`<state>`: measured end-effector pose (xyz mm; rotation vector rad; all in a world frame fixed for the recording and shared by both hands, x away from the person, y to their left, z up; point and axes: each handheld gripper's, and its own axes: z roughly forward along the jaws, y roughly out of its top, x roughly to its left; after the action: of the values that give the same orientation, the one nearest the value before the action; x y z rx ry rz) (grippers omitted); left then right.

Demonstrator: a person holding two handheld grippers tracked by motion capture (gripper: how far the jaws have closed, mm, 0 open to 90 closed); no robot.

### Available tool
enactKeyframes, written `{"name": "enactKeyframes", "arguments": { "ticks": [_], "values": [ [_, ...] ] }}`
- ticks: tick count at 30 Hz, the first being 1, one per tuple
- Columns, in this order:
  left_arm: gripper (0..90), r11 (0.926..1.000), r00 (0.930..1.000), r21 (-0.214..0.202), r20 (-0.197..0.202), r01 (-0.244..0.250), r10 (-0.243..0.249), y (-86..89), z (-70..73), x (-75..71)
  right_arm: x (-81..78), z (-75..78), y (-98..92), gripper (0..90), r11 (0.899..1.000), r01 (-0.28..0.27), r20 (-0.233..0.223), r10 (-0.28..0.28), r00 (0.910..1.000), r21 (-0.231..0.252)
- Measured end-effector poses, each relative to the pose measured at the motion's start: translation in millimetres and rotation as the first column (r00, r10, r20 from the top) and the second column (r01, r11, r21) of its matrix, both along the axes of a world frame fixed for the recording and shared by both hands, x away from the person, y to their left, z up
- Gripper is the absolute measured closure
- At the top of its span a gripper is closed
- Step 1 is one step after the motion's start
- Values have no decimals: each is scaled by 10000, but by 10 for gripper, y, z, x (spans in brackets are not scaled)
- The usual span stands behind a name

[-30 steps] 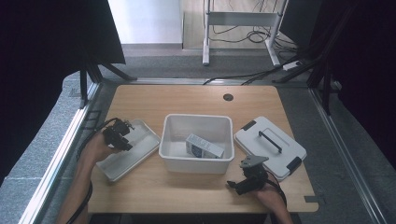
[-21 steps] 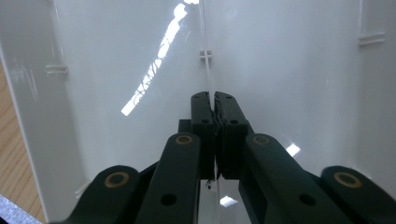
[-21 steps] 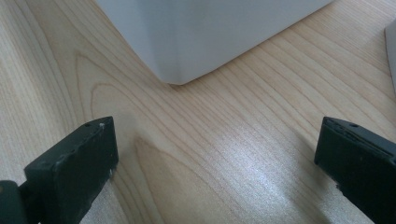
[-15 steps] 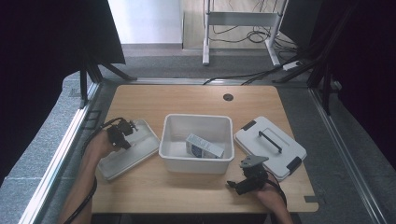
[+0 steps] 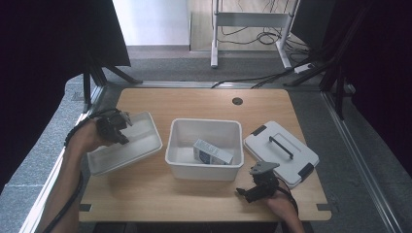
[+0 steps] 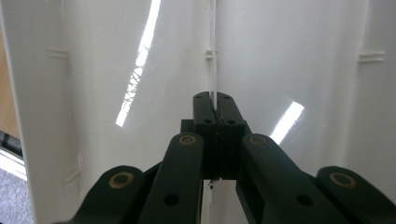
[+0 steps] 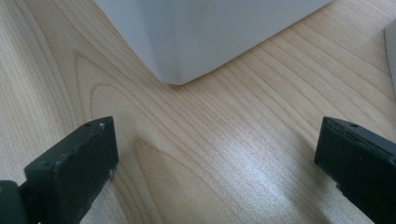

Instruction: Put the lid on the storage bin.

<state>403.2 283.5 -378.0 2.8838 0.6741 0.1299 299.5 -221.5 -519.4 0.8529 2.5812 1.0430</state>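
Note:
A shallow white tray (image 5: 138,145) sits at the table's left, tilted, with its left side raised. My left gripper (image 5: 115,128) is shut on that tray's thin rim. In the left gripper view the jaws (image 6: 214,100) are pinched on the white edge, with the tray's inner wall (image 6: 299,56) behind them. A deeper white bin (image 5: 204,122) stands mid-table and holds a small blue-and-white box (image 5: 212,152). My right gripper (image 5: 251,192) rests open on the wood in front of the bin's right corner. Between its jaws (image 7: 215,140) is bare wood, and the bin corner (image 7: 187,37) is just ahead.
A white lid (image 5: 286,160) with a black handle and black clips lies at the right, close to my right gripper. The wooden table (image 5: 204,102) has a round cable hole (image 5: 237,101) at the back. Frame rails run along both table sides.
My left gripper has risen with the tray's rim pinched in it, tilting the tray up on that side. The right gripper has stayed in place.

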Motion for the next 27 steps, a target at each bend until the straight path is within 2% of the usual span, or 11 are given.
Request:
{"name": "enactKeyframes", "arguments": {
  "ticks": [4,9,15,18,20,24,27],
  "values": [
    [891,9990,9989,44,175,440,-441,-16,223,-63,0,0,0,0,10000,4,-2,-4,10000,-3],
    [891,9949,9940,-179,475,998,-988,-97,470,-140,0,0,0,0,10000,26,-3,-26,10000,-1],
    [890,9875,9858,-222,654,1561,-1544,-364,694,-168,0,0,0,0,10000,32,-3,-32,10000,-1],
    [890,9827,9812,-263,676,1831,-1810,-533,752,-155,0,0,0,0,10000,36,-6,-36,10000,-2],
    [890,9780,9761,-267,732,2071,-2047,-673,774,-140,0,0,0,0,10000,36,-4,-36,10000,-1],
    [890,9632,9610,-77,690,2688,-2676,-988,789,-107,1,0,-1,0,10000,31,3,-31,10000,-9],
    [890,9522,9502,-103,685,3053,-3039,-1237,774,-82,1,0,-1,0,10000,34,0,-34,10000,-8]
  ]
}}
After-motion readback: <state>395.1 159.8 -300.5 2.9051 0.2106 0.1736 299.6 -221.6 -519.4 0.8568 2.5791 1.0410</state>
